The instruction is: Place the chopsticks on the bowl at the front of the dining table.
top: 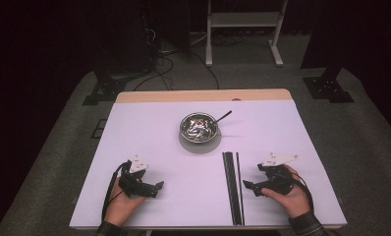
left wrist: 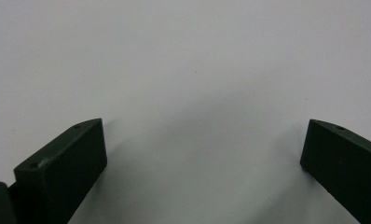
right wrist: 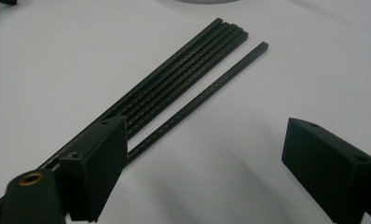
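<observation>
Near edge: my left gripper [top: 156, 187] rests low on the white table [top: 144, 132], jaws spread wide over bare surface, holding nothing. My right gripper [top: 247, 186] sits at the near right, jaws also spread and empty, pointed left toward the sticks [top: 233, 187].

Sticks: a tight bundle of black rods with one single rod [right wrist: 207, 93] lying just beside it on the right, apart by a thin gap. Long axis runs near to far; the near ends reach almost to the table's near edge, the far ends point at the bowl [top: 199, 126].

Step, as I judge it: approach, before any grasp. Next move calls for bringing the right jaws across a rod, square to its length, low enough to pinch so thin a thing.

Far: bowl on a grey disc, a utensil handle [top: 224, 116] sticking out far-right.
</observation>
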